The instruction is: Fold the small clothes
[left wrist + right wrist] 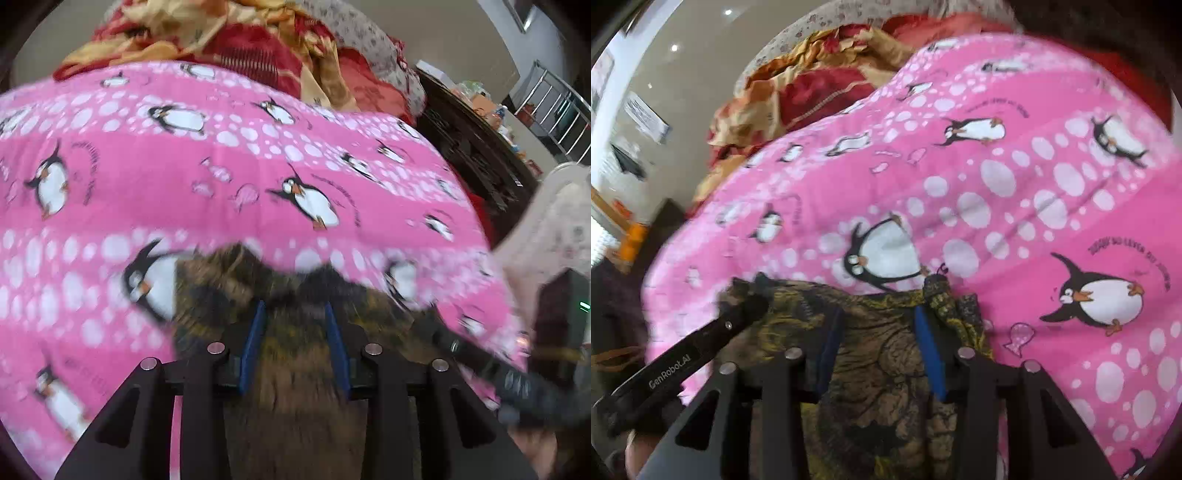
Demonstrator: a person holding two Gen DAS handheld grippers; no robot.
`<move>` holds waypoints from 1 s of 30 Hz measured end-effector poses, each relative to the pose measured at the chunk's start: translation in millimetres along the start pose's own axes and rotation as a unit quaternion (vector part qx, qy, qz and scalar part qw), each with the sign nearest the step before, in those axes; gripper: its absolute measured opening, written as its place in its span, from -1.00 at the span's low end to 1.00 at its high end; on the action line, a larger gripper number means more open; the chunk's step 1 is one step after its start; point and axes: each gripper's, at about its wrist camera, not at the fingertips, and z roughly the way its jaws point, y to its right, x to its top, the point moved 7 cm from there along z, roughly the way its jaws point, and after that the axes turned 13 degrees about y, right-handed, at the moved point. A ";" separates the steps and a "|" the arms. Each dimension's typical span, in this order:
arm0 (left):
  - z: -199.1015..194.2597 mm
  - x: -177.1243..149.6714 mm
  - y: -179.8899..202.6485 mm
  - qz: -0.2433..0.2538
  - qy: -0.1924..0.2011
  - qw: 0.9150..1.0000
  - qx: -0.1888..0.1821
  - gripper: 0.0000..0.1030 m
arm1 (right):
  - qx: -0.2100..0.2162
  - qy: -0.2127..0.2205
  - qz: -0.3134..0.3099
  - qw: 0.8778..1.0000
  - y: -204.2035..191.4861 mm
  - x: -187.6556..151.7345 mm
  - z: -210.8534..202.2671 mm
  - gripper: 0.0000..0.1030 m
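Fingers [255, 343] of the left gripper [293, 306] are blue-padded and stand a little apart, with the olive-brown patterned garment [295, 369] filling the gap; with the blur, can't tell if the pads press it. The right gripper [878, 314] has its fingers [929, 350] set wider, and the same garment [882, 369] lies flat between them, not pinched. The garment sits at the near edge of a pink penguin-print quilt [221, 166], which covers the whole work surface, a soft bed, slightly humped. Behind the quilt is a crumpled red-and-gold blanket [236, 44], and behind that a grey-white floral fabric [362, 33]. Only the left wrist view shows the room's right side: a dark cluttered shelf [472, 147], a chrome rail rack [554, 107], a pale floral cloth [554, 229] close to the lens, and the right gripper [439, 332] coming in blurred over the garment's right end. Only the right wrist view shows a ceiling with spot lights [674, 48], an orange object [631, 240] at the left edge, a bunched-up fold of the garment [940, 295] just outside the right pad, and the left gripper [746, 306] from the side, its tip on the garment's far left corner, with a bit of the person's hand [639, 450] behind it.
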 end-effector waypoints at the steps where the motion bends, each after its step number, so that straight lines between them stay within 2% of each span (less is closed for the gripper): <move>1: -19.7 1.0 -3.8 -0.007 0.000 1.000 -0.014 -0.67 | 0.010 0.004 0.014 1.000 3.6 7.9 -18.1 -0.17; 2: -31.8 0.6 -6.2 -0.006 0.005 1.000 -0.020 -0.36 | 0.025 0.026 0.019 0.999 6.1 15.4 -35.9 -0.09; 3: -49.2 -3.7 -11.5 -0.001 0.018 0.999 -0.030 0.05 | 0.042 0.056 0.017 0.997 8.9 23.1 -57.2 0.21; 5: -69.3 -21.6 -22.8 0.008 0.039 0.998 -0.040 0.22 | 0.045 0.108 -0.005 0.993 21.9 29.4 -94.0 0.64; 6: -70.8 -38.6 -28.0 0.002 0.026 0.998 -0.055 0.22 | 0.046 0.123 -0.009 0.991 30.7 26.0 -105.4 0.68; 8: -59.6 -75.7 -33.0 -0.034 -0.035 0.995 -0.091 0.22 | 0.073 0.095 0.009 0.993 45.0 6.6 -104.2 0.68; 10: -70.1 -83.9 -27.1 -0.014 0.016 0.993 -0.115 0.26 | 0.116 0.041 0.031 0.992 52.4 -20.7 -88.7 0.67; 13: -73.0 -91.6 -16.0 -0.015 0.004 0.989 -0.150 0.30 | 0.150 -0.006 0.009 0.989 47.9 -49.1 -67.5 0.68; 16: -69.5 -86.6 -12.9 -0.032 -0.016 0.984 -0.176 0.38 | 0.212 -0.026 0.002 0.977 32.1 -47.4 -53.9 0.67; 19: -66.3 -79.9 -16.4 -0.050 -0.010 0.980 -0.194 0.38 | 0.218 -0.036 -0.032 0.975 20.9 -38.7 -32.8 0.67; 20: -64.7 -79.3 -17.3 -0.047 -0.003 0.980 -0.195 0.38 | 0.219 -0.033 -0.039 0.974 18.4 -34.4 -27.9 0.58; 21: -65.5 -81.5 -15.7 -0.033 0.008 0.980 -0.196 0.38 | 0.215 -0.030 -0.046 0.975 17.2 -30.0 -22.2 0.35; 24: -65.8 -88.9 -8.9 0.002 0.027 0.982 -0.186 0.38 | 0.225 -0.033 -0.034 0.973 22.2 -25.3 -13.7 -0.11; 26: -66.9 -88.0 -11.3 -0.004 0.028 0.981 -0.190 0.38 | 0.252 -0.031 -0.033 0.967 20.7 -25.8 -17.1 -0.29; 28: -67.9 -87.0 -12.5 -0.010 0.029 0.980 -0.198 0.38 | 0.268 -0.026 -0.038 0.962 19.7 -28.3 -22.2 -0.31; 30: -69.2 -87.4 -13.1 -0.013 0.026 0.978 -0.206 0.37 | 0.256 -0.031 -0.030 0.966 24.4 -30.2 -17.7 -0.41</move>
